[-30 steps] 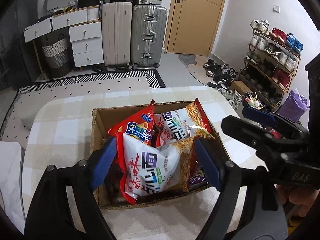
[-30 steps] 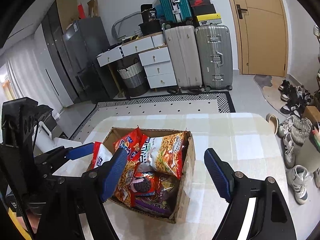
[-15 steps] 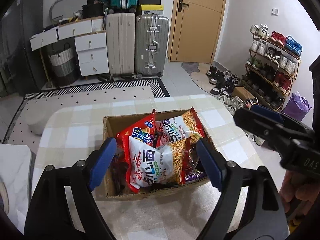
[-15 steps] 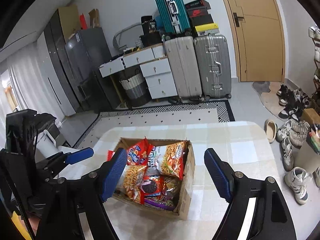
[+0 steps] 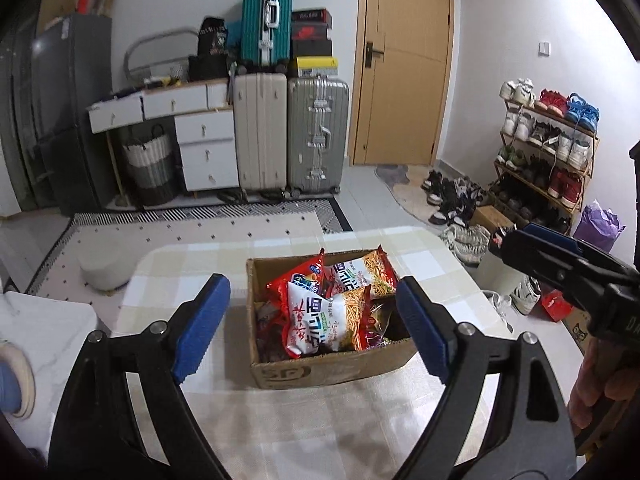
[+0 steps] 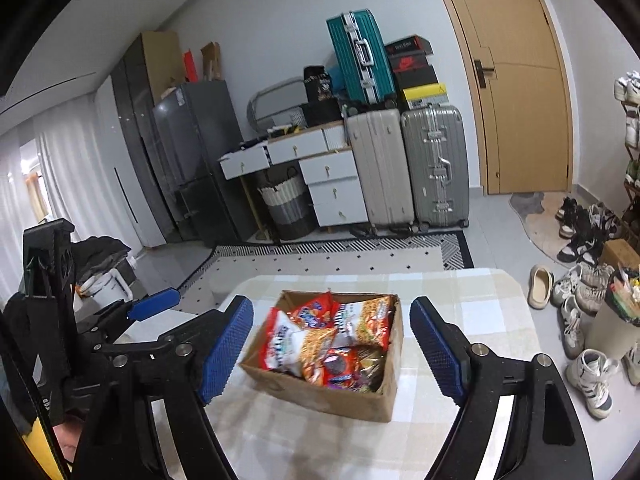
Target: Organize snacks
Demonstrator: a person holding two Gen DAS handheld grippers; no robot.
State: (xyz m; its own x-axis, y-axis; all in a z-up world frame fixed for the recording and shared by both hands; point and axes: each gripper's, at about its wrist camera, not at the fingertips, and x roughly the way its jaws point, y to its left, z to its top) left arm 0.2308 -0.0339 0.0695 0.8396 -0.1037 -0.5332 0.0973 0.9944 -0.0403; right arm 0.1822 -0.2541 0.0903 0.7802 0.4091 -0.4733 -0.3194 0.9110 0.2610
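A cardboard box [image 5: 328, 368] sits on the checked cloth of the surface [image 5: 320, 432], towards the far end, and the snack packets are all inside it, standing or leaning against one another rather than lying loose on the cloth. A white and red noodle packet [image 5: 324, 320] leans at the front, a red packet [image 5: 298, 278] rises behind it, and darker wrappers fill the box's lower corner; from the right-hand camera a biscuit wrapper [image 6: 334, 366] shows near the bottom of the pile. Packed upright like that, the bags keep each other propped and the box walls stop them sliding. The left tool [image 5: 312, 328] hangs above the near side of the box with its blue pads spread wide and nothing between them but air; its jaws have just been opening further. The right tool [image 6: 332, 348] is in the same state, jaws parted, just opened wider, gripping nothing. Both sit well clear of the packets, pointed down at the box from above. To my eye that reads as hands drawn back from a filled box, the sorting probably finished or nearly so, though a further packet elsewhere cannot be ruled out. The rest of the cloth looks bare.
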